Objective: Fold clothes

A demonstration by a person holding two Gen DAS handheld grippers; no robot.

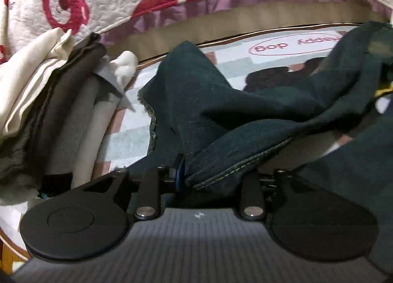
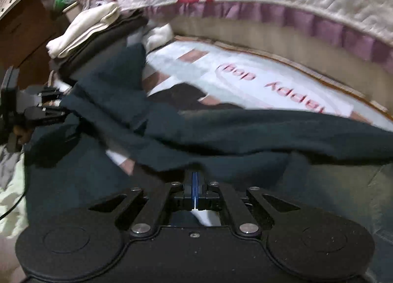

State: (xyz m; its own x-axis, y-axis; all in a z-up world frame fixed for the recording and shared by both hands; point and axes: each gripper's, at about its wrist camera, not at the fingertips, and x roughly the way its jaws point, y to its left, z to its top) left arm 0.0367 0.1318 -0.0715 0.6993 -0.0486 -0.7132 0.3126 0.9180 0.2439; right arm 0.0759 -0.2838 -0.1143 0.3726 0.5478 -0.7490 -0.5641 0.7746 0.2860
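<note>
The big mat (image 1: 172, 121) on the floor holds one dark green garment (image 1: 245, 116), lying rumpled across its middle. Both tongs pinch it: the left gripper (image 1: 183, 172) holds a stitched edge, and the right gripper (image 2: 195, 182) is closed tight on another edge. I think a fold is being made. Next, both edges need lifting together. One pile of folded clothes (image 1: 61, 111) sits beside it.
</note>
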